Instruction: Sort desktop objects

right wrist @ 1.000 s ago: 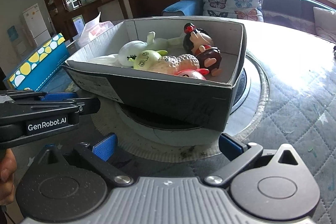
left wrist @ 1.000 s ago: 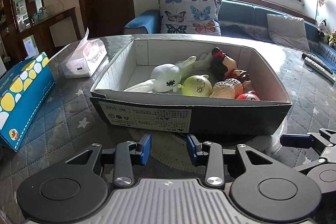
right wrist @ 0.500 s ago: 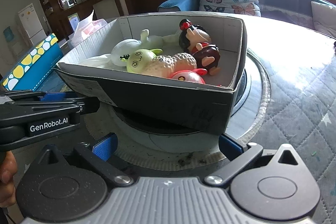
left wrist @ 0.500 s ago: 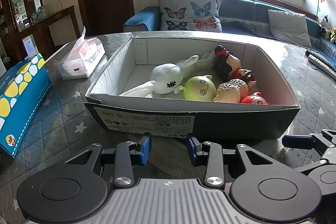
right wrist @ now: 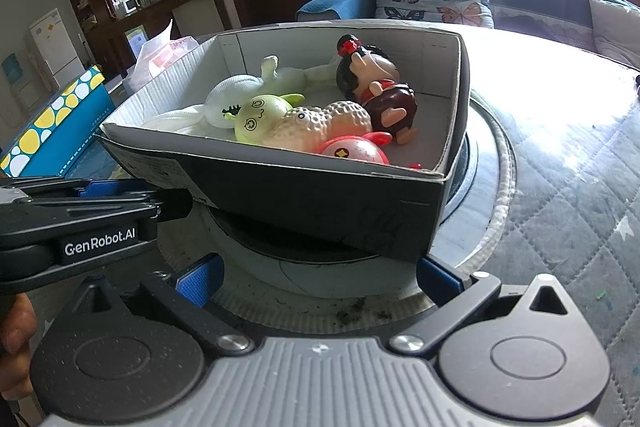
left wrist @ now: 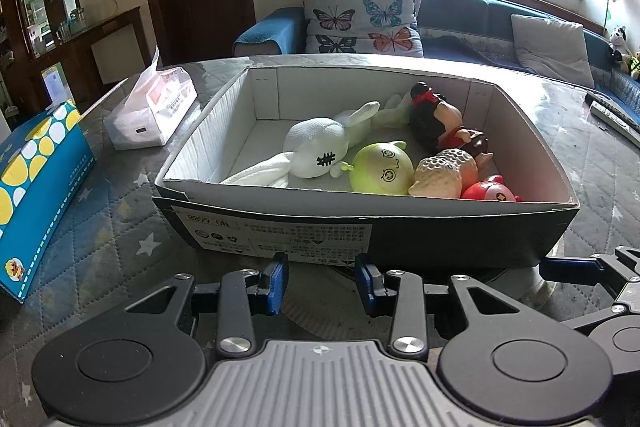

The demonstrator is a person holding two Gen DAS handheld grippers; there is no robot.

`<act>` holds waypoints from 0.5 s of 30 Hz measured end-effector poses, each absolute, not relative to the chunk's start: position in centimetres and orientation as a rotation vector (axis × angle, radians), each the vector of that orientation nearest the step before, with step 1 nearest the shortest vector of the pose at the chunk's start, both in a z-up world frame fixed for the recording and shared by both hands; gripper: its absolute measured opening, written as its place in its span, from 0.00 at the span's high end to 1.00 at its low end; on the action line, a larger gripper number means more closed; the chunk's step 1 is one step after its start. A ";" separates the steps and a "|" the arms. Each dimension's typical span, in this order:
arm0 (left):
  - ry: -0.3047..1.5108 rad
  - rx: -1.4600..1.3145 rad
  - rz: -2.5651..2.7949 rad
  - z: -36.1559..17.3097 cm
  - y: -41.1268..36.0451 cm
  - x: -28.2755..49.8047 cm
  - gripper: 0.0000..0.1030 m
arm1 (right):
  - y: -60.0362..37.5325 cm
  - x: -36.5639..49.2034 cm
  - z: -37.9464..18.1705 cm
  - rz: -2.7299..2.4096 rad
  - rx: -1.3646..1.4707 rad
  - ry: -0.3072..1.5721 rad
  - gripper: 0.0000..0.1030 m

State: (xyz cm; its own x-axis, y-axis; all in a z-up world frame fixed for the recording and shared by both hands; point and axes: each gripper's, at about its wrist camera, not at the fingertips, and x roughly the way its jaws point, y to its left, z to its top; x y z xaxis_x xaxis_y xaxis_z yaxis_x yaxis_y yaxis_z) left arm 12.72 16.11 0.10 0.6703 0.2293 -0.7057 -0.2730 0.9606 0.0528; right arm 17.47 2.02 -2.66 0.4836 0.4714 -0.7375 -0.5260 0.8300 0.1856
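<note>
1. The cardboard box sits on the quilted table, straight ahead of both grippers, its long axis running left to right across the left wrist view. The labelled front wall faces the left gripper.
2. All the toys lie inside the box, crowded toward its right half: a white rabbit, a dark-haired doll toward the back, a green round toy, a peanut toy and a red round toy against the front wall.
3. The right gripper faces the box's near right corner, so by my judgement it is the nearer one to the red, peanut and doll toys; the left gripper lines up better with the rabbit.
4. The left gripper's blue pads stand a modest gap apart, holding nothing, just short of the front wall.
5. The right gripper is spread wide, also holding nothing.
6. Either reach has to clear the front wall before dropping.
</note>
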 end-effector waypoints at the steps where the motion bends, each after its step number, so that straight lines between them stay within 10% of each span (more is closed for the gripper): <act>1: 0.787 -0.060 0.282 0.1 16.1 12.7 0.62 | 2.0 17.5 -2.7 0.607 -0.068 0.876 0.00; 15: 0.771 -0.095 0.278 0.2 16.5 12.7 0.62 | 2.3 17.3 -2.5 0.616 -0.075 0.872 0.00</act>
